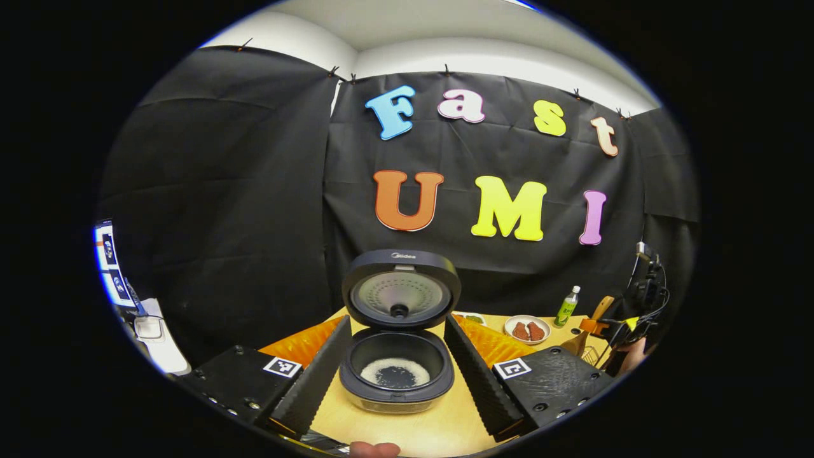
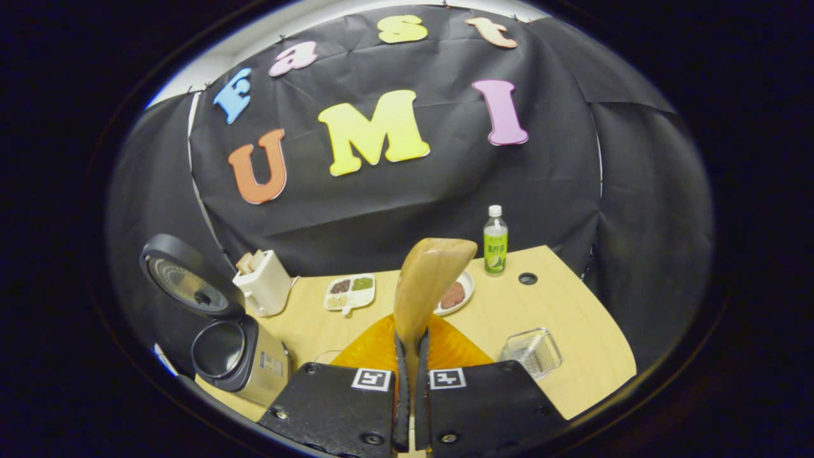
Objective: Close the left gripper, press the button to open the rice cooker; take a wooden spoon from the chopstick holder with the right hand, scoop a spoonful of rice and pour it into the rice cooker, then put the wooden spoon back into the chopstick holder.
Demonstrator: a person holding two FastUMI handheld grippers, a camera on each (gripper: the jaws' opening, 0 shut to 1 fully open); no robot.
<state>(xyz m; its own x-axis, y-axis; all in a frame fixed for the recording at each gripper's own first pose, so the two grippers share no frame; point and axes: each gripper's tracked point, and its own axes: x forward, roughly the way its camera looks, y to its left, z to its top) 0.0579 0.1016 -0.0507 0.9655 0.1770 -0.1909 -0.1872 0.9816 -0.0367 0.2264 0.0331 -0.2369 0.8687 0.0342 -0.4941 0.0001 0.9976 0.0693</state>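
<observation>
Table (image 2: pixel 572 331); wooden spoon (image 2: pixel 427 280) in right tool (image 2: pixel 411 381).

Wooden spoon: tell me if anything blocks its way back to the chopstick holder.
Nothing visible does. In the right gripper view the right gripper holds the wooden spoon upright, its jaws pressed on the handle. The clear chopstick holder stands just right of it on bare table, its open top unobstructed.
</observation>
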